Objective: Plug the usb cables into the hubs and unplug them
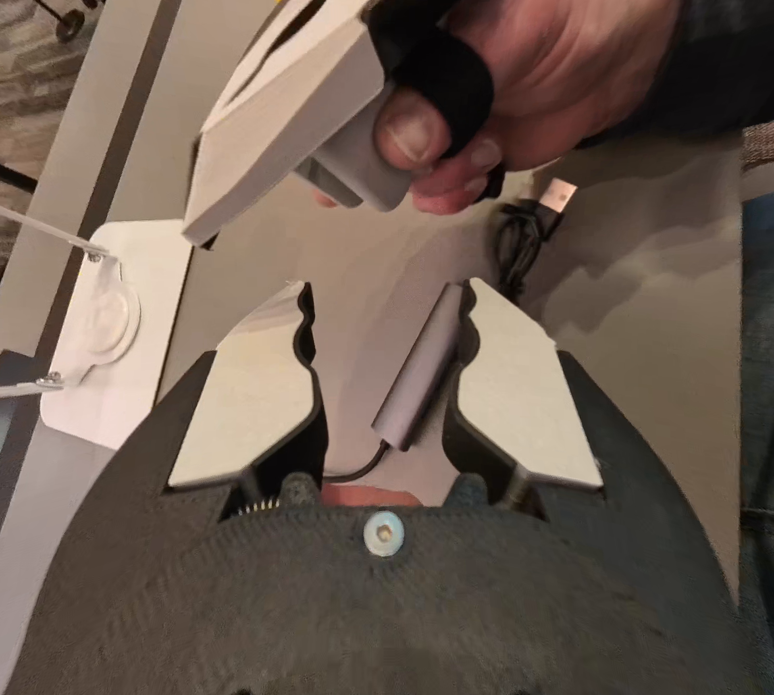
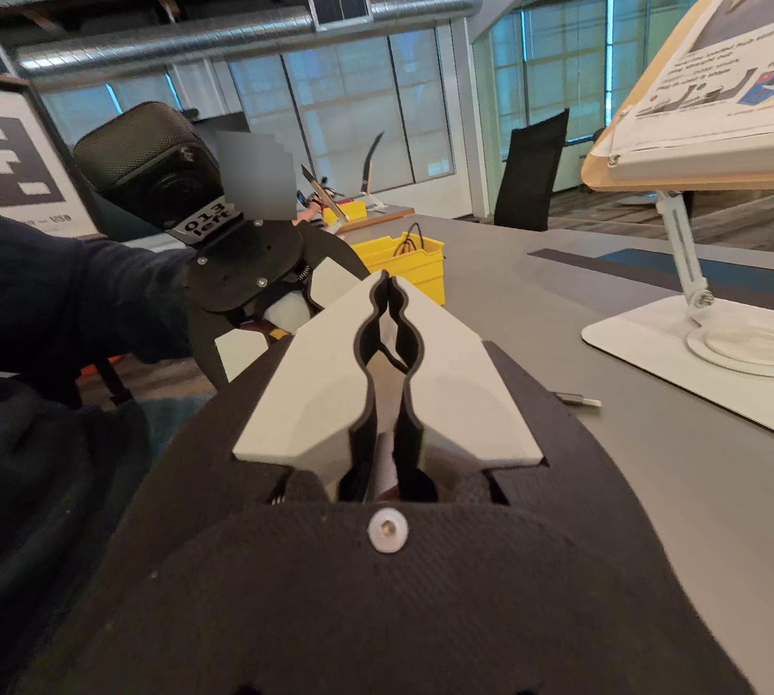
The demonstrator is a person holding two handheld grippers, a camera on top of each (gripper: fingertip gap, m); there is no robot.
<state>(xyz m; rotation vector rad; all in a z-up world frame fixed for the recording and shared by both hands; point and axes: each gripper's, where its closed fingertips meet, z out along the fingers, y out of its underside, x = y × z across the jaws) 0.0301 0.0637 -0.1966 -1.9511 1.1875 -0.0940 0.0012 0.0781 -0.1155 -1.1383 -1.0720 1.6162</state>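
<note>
In the left wrist view my left gripper [image 1: 387, 289] is open just above the grey table [image 1: 356, 256]. A slim grey USB hub [image 1: 423, 365] lies between its fingers, against the right finger [image 1: 506, 360]. The hub's thin black cable [image 1: 364, 469] runs back toward the gripper base. My right gripper [image 1: 199, 231], held by a hand, hangs above, pointing down-left. In the right wrist view its fingertips [image 2: 387, 283] are together with nothing seen held. A coiled black USB cable [image 1: 519, 252] with a silver plug [image 1: 559, 197] lies to the right; the plug also shows in the right wrist view [image 2: 580, 400].
A white stand base [image 1: 125, 319] sits on the table at left; in the right wrist view [image 2: 670, 348] it carries a tilted board with a printed sheet [image 2: 691, 97]. A yellow bin [image 2: 402, 260] stands farther back. My left gripper [image 2: 289, 310] is left of the right one.
</note>
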